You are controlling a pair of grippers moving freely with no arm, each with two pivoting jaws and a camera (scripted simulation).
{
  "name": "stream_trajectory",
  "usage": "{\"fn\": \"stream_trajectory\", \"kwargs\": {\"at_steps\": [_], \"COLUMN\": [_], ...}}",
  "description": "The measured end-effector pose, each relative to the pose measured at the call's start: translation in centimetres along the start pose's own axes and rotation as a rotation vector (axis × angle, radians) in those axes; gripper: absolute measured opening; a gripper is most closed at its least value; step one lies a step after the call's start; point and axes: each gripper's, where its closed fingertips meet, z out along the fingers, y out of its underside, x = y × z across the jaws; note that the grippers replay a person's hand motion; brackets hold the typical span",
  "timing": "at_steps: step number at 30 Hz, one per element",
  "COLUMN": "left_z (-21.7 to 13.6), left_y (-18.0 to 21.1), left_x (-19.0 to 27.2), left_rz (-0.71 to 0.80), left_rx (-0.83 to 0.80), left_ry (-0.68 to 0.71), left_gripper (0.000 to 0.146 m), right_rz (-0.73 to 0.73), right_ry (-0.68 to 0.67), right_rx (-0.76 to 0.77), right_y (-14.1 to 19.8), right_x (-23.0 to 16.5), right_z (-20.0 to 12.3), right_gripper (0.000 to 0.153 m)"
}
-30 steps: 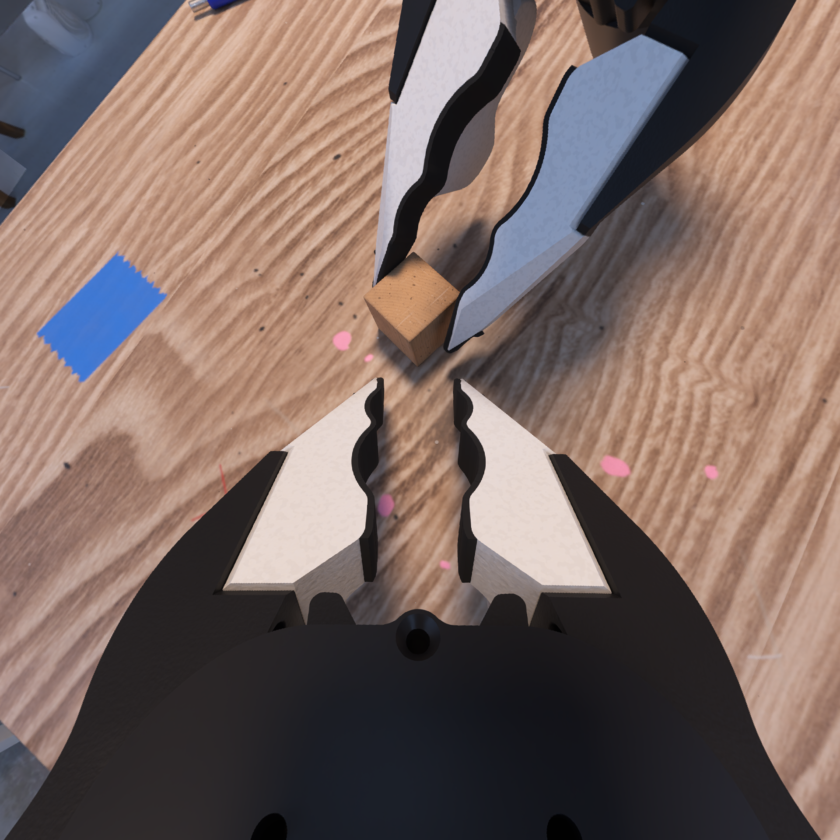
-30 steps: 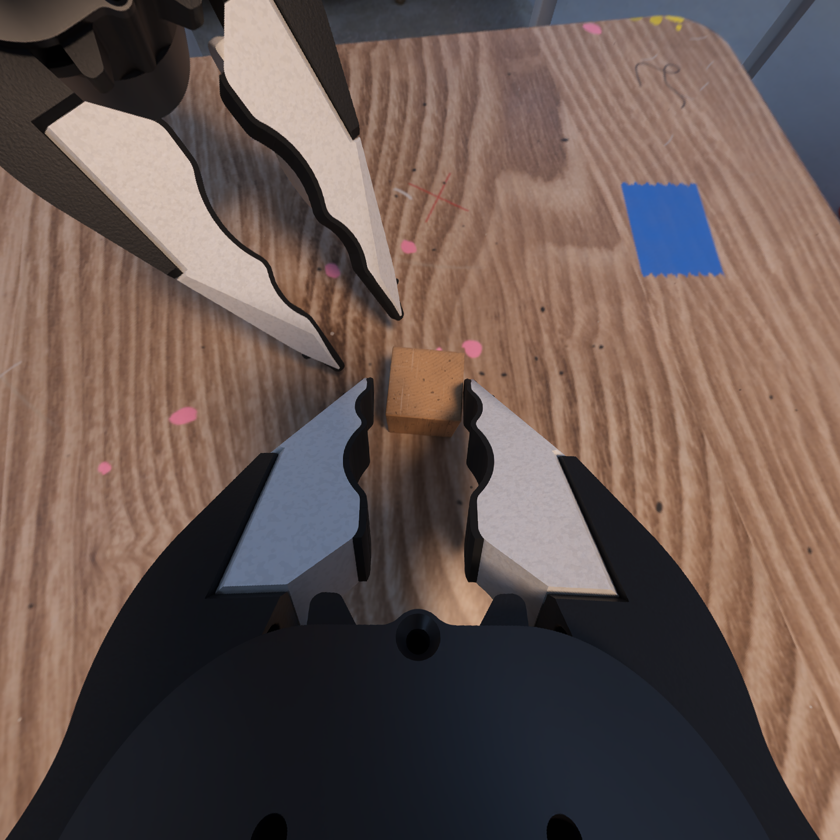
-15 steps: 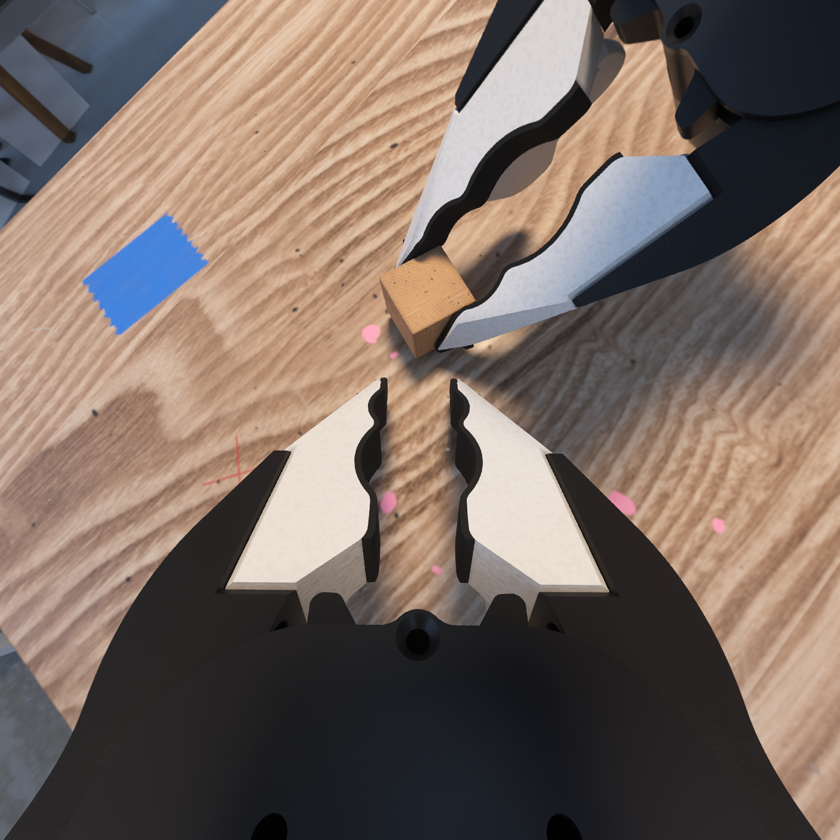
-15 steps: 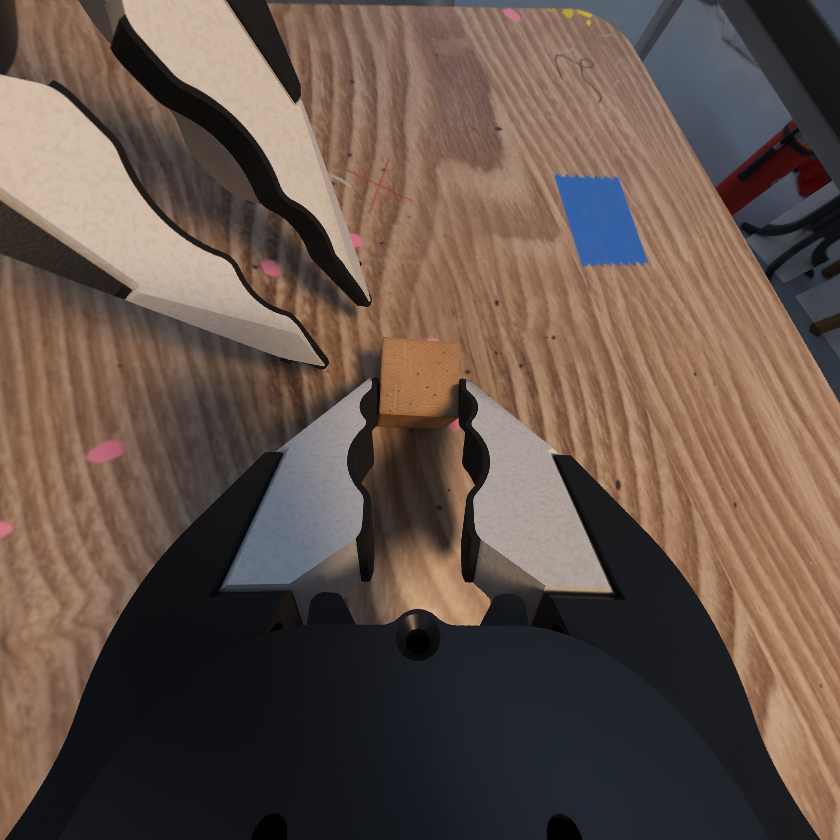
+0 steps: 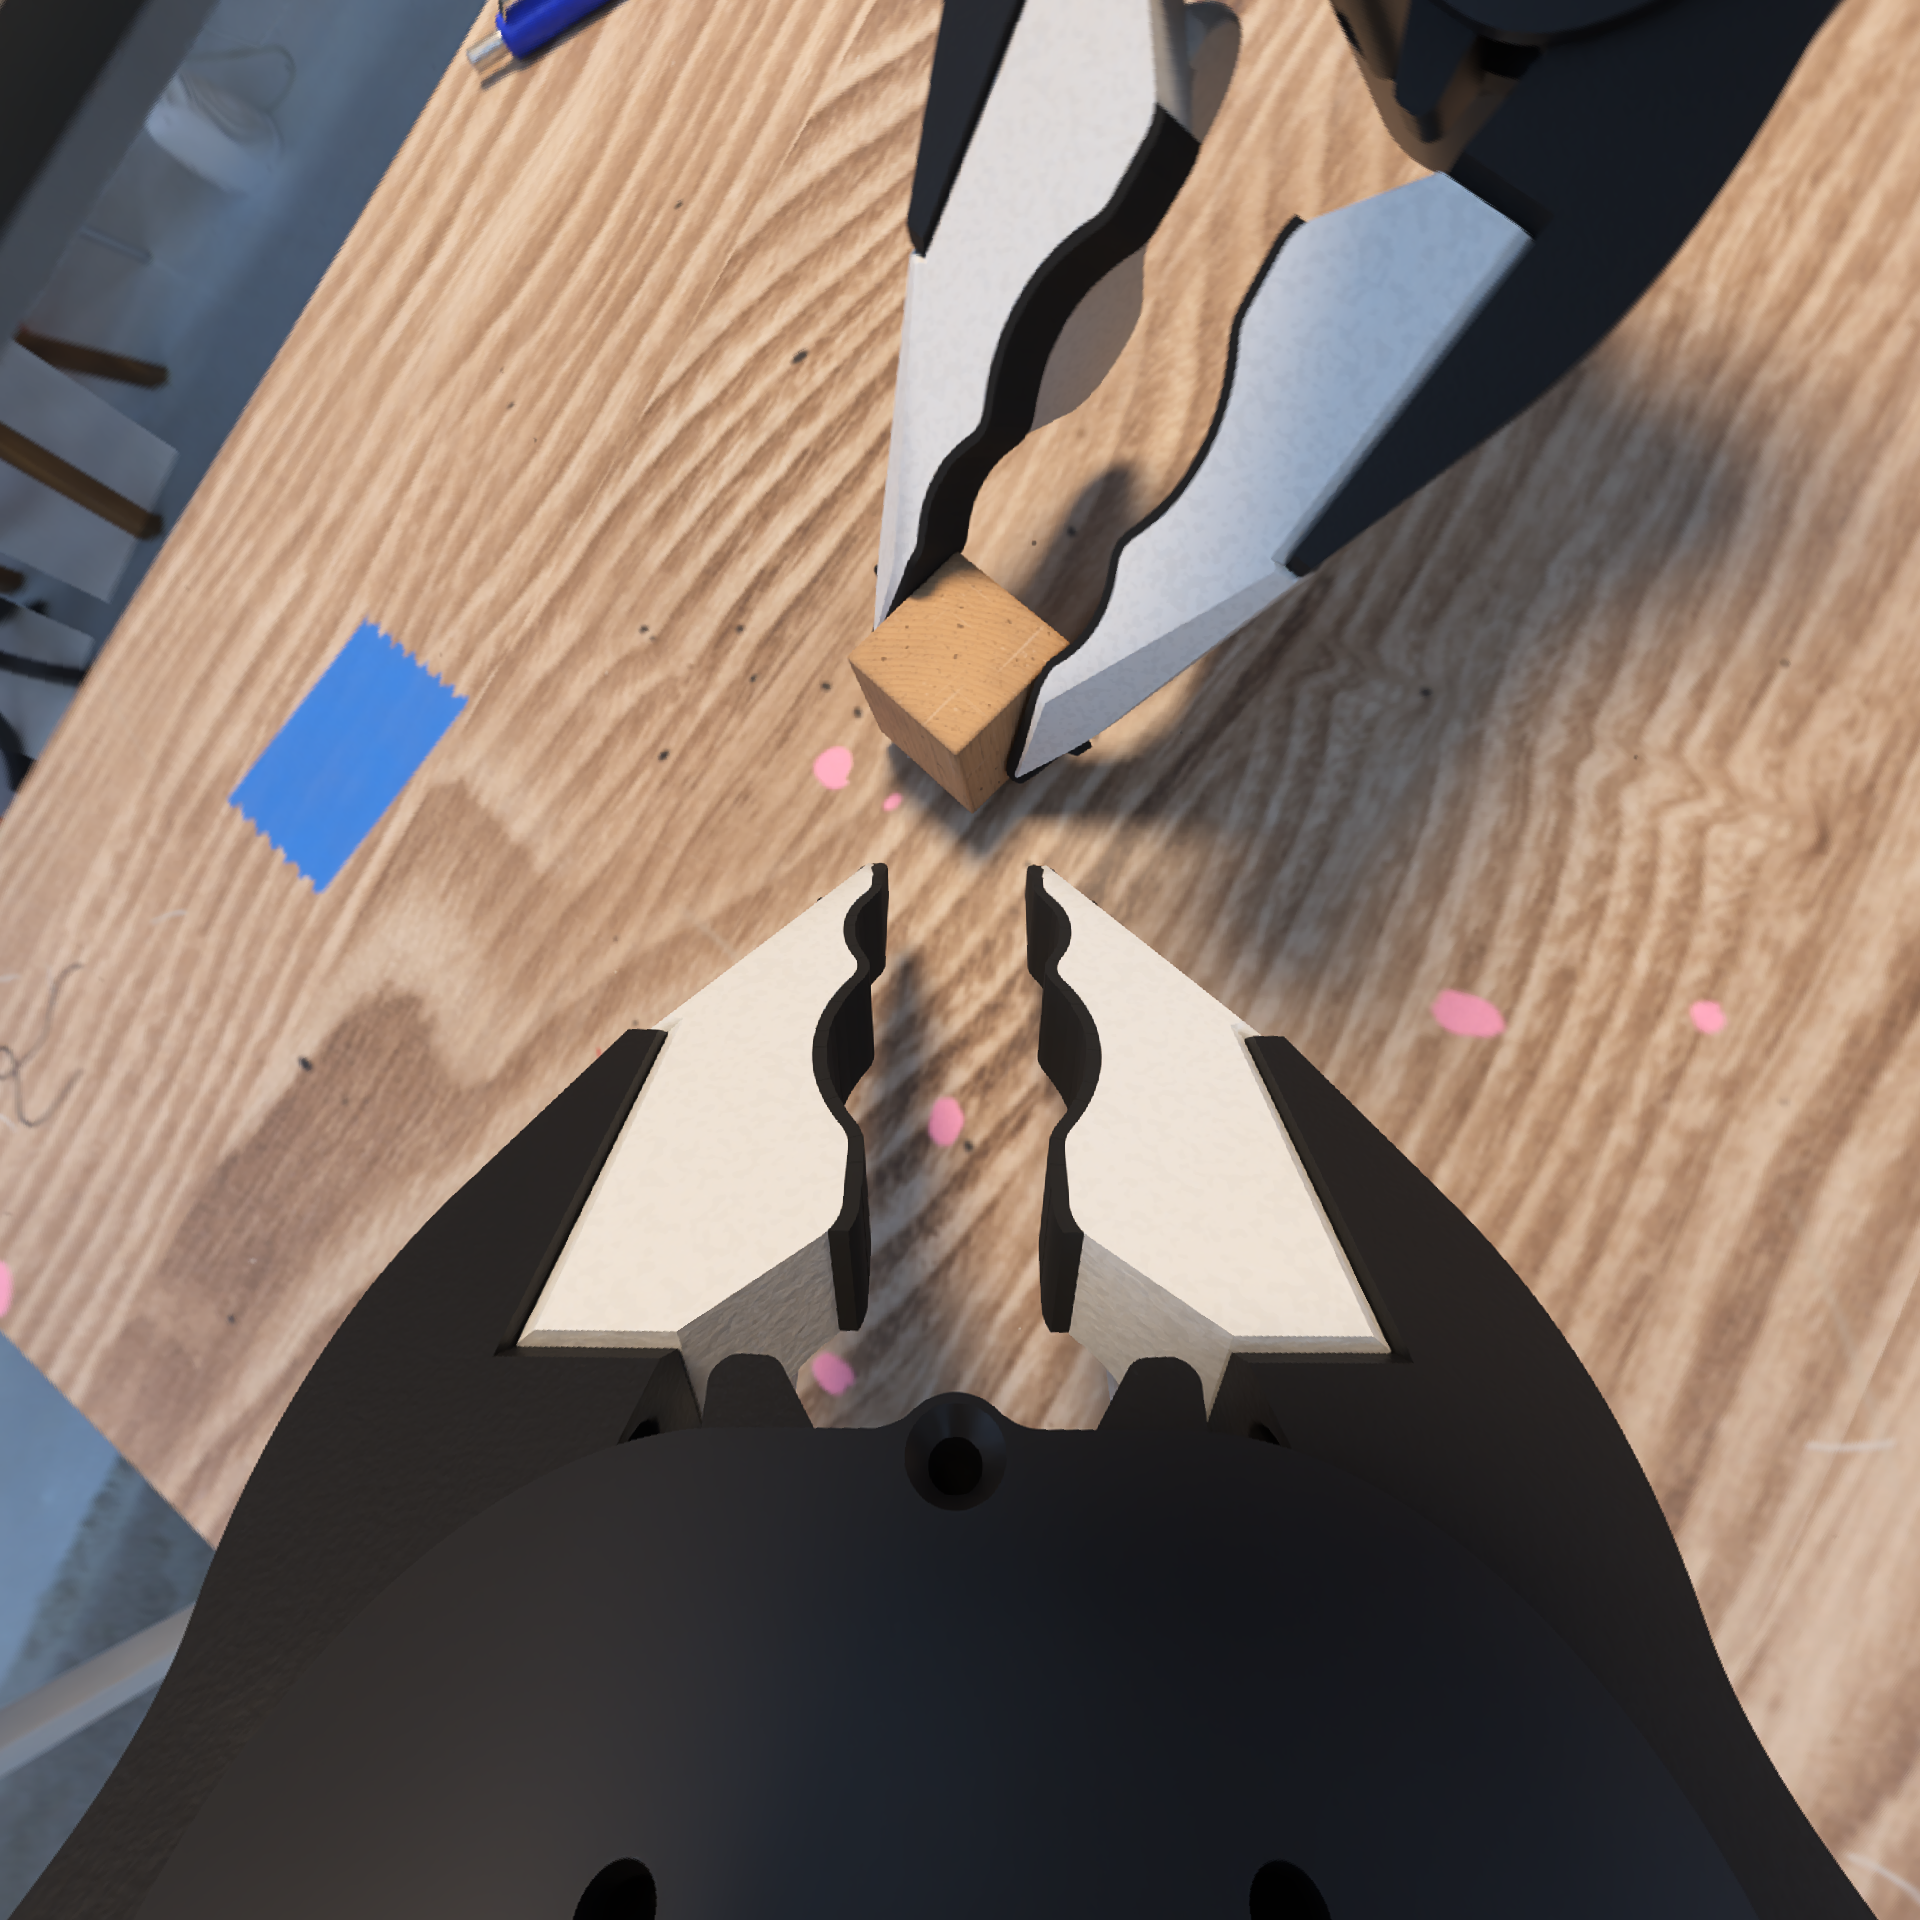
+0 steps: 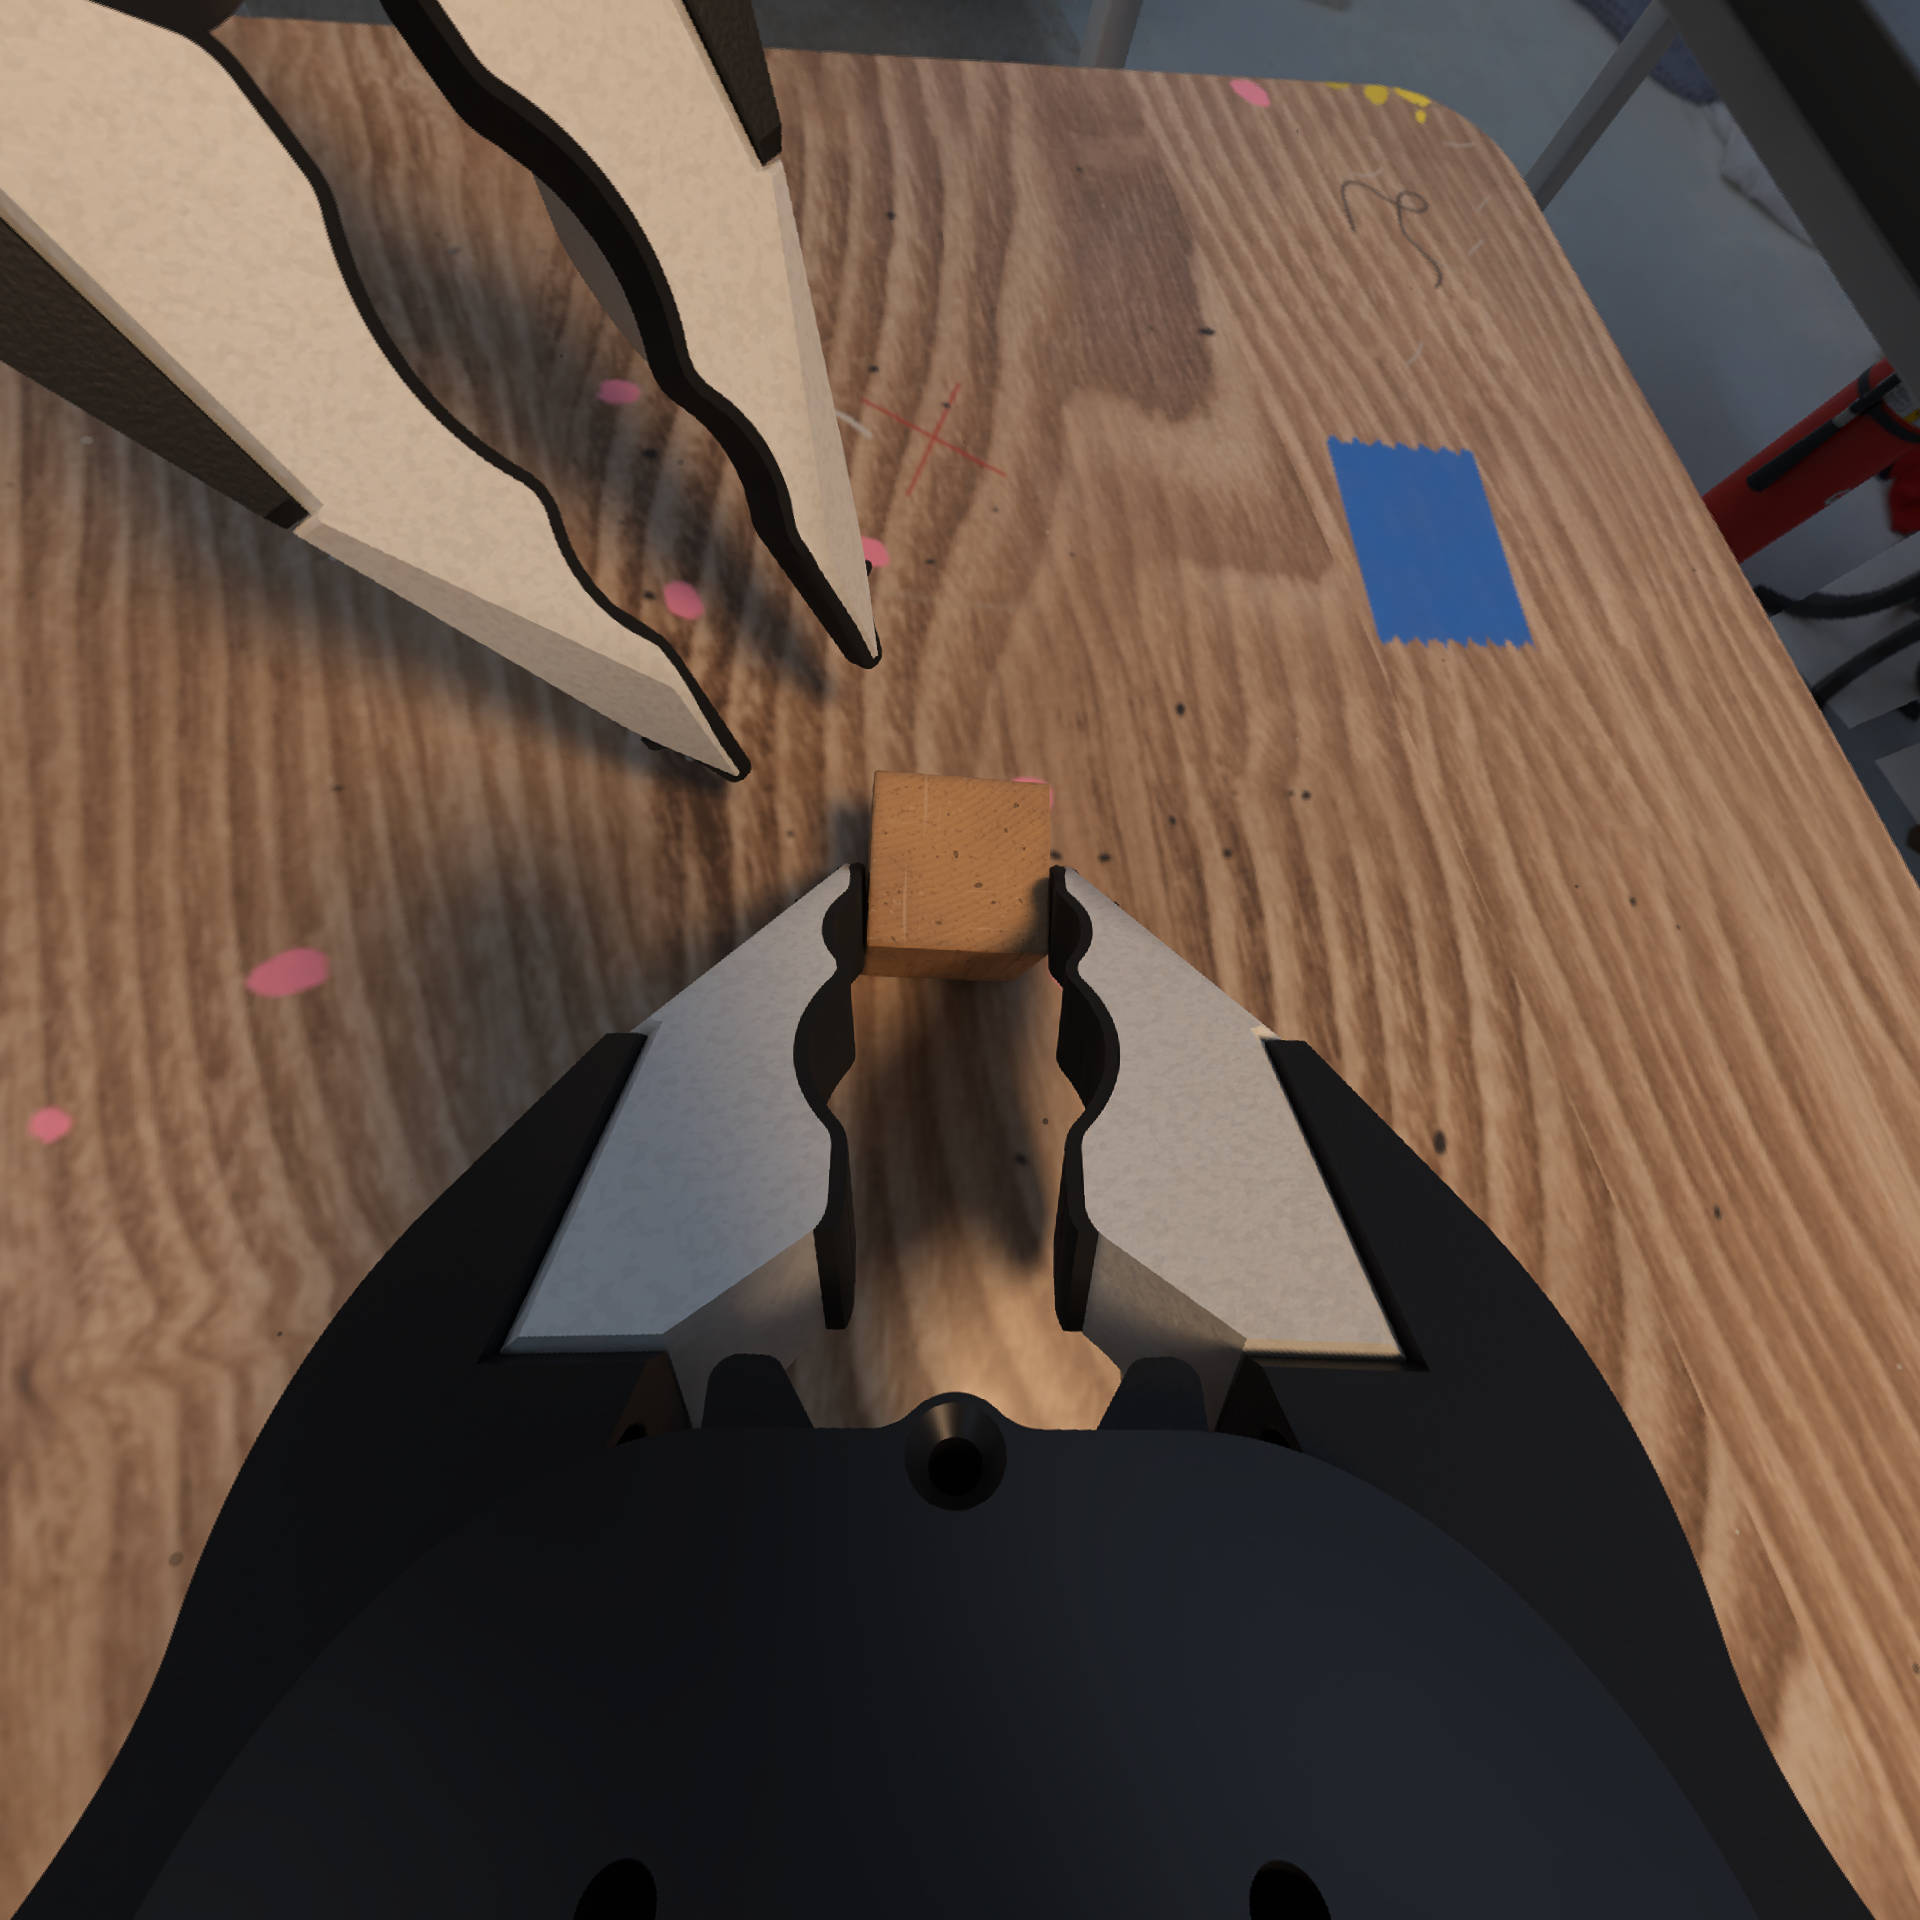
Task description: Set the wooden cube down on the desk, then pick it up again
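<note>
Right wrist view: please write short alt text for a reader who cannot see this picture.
The right gripper is closed on a small wooden cube, held at its fingertips just above a wood-grain desk. The left gripper points down at the upper left, empty, with its fingers apart and near the cube. A blue tape patch and pink spots mark the desk.
</note>
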Motion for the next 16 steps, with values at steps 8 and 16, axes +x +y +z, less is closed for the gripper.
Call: {"fn": "stream_trajectory", "kwargs": {"at_steps": [8,16], "left_z": [-0.53,-0.94], "left_y": [-0.26,-0.36], "left_x": [0.49,0.54], "left_rz": [0.167,0.164], "left_rx": [0.038,0.109], "left_ry": [-0.045,0.027], "left_gripper": [0.027,0.029], "right_rz": [-0.041,-0.046], "right_ry": [0.006,-0.030], "right_rx": [0.072,0.115], "right_y": [-0.33,-0.51], "right_x": [-0.22,-0.43], "right_z": [-0.38,-0.59], "right_gripper": [0.035,0.035]}}
